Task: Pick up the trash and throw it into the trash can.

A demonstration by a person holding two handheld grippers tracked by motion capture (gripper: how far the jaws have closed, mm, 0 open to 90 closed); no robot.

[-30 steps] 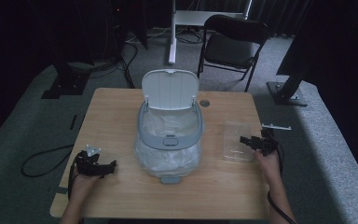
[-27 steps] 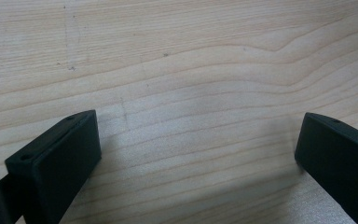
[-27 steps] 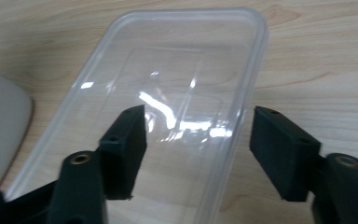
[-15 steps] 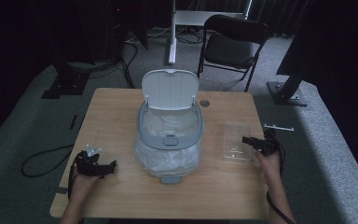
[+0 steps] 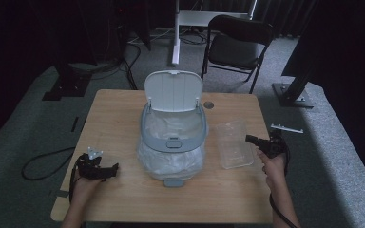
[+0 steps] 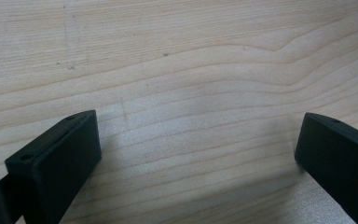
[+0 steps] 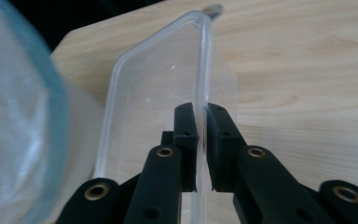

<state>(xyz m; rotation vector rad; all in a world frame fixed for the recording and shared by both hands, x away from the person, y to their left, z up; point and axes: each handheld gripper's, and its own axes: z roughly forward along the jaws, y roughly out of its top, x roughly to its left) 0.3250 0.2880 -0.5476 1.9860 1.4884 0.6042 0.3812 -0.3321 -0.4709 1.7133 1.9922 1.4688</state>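
Right gripper (image 7: 201,144), jaws just closed on the thin wall of the clear tray (image 7: 121,88) at frame centre, could let the tray slip or tilt against the bin (image 5: 173,142); left gripper (image 6: 191,154) is open.

Clear plastic container (image 5: 234,144): shallow, rectangular, rounded corners, empty, open side up. It sits on the bench's right half, just right of the bagged bin, long axis running front to back. In the right gripper view its near long rim (image 7: 204,84) stands pinched between the right gripper's (image 7: 202,140) fingers, one finger inside the wall, one outside. Whether its base touches the bench can't be told.
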